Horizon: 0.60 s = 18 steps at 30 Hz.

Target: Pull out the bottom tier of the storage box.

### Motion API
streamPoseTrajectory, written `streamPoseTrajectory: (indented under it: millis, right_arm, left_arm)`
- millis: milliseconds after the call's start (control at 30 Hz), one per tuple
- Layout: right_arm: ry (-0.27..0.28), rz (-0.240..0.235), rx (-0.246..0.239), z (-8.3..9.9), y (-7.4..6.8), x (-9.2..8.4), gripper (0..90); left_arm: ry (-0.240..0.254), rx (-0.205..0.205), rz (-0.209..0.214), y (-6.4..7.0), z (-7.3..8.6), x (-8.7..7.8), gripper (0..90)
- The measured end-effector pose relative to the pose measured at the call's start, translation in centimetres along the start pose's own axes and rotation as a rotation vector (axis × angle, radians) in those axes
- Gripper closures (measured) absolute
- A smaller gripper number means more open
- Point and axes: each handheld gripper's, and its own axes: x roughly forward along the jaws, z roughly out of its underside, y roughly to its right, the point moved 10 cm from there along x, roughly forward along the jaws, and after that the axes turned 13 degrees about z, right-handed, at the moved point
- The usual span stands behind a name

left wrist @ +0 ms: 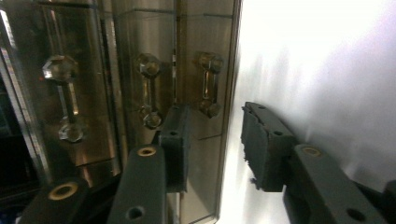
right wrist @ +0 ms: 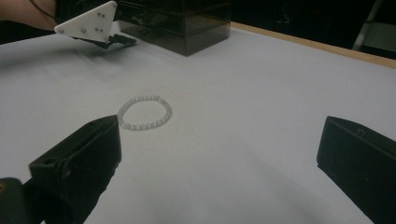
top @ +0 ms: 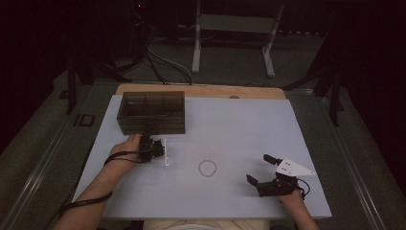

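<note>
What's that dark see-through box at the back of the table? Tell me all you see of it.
The box is a smoky, translucent plastic chest of three drawers side by side, each with a clear faceted handle. It stands on the white table, far left. The left gripper is at its front, one jaw against a drawer face; the drawers look closed.

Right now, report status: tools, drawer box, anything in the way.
Left tool at smoky drawer box front, nothing gripped. Right tool open, resting on table. Bead bracelet lies between them, untouched.
</note>
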Motion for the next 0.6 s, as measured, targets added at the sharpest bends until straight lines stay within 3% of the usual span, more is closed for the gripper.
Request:
streamPoseTrajectory:
  millis: [67,167,467,600]
  right_arm:
    - [-0.001,-0.002,0.001,0.0,0.0,0.0,0.0]
    - [-0.003,-0.005,0.000,0.0,-0.1,0.0,0.0]
    - [-0.005,-0.024,0.005,0.1,-0.3,0.1,0.0]
    - [-0.009,-0.027,0.004,0.1,-0.4,0.1,0.0]
  left_arm:
    - [-0.016,0.005,-0.004,0.0,0.1,0.3,64.6]
    - [-0.004,-0.009,-0.001,0.3,-0.1,0.7,66.2]
    - [-0.004,0.010,-0.037,-0.1,-0.8,1.1,71.8]
    - [-0.012,-0.004,-0.034,-0.4,-0.8,1.0,79.8]
